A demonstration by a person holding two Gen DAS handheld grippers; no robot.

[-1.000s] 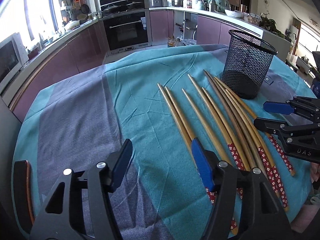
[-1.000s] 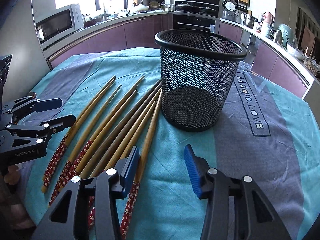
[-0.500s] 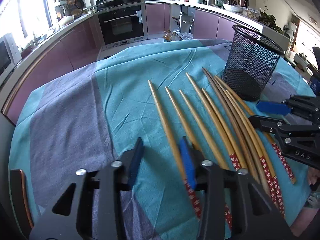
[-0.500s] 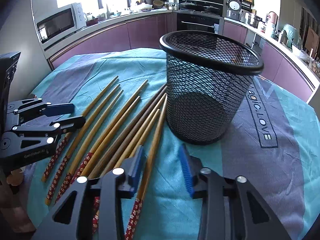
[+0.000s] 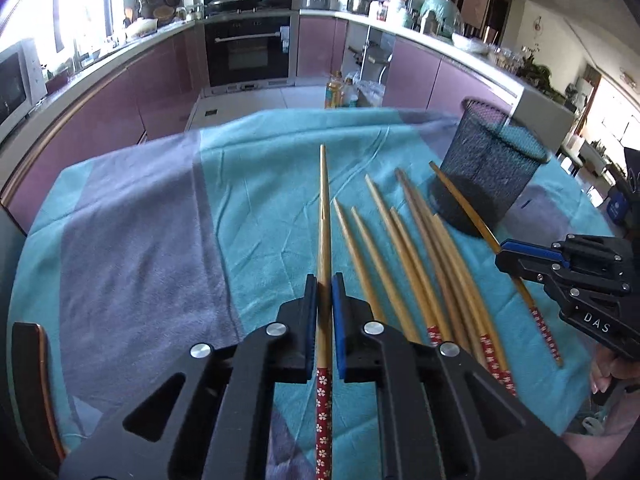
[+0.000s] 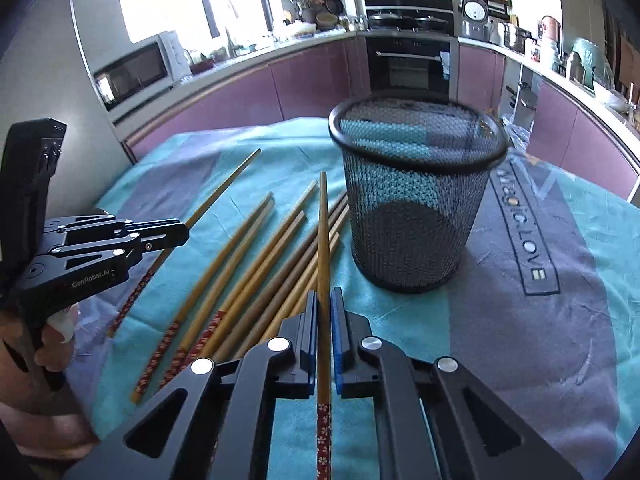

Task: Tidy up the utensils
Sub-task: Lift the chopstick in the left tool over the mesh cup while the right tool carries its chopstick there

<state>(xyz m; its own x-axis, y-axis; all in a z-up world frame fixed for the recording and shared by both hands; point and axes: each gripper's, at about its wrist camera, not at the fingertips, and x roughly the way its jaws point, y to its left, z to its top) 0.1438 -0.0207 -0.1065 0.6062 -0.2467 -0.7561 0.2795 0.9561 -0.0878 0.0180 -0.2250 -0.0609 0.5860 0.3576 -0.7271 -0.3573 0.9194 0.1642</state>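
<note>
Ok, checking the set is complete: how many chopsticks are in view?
9: a chopstick in the left gripper, another chopstick in the right gripper, about seven chopsticks lying bunched on the cloth beside the mesh basket; they overlap, so one may be hidden.

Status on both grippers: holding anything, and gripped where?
Left gripper is shut on a bamboo chopstick, just ahead of its red flowered handle end. Right gripper clamps another bamboo chopstick at the same spot.
</note>
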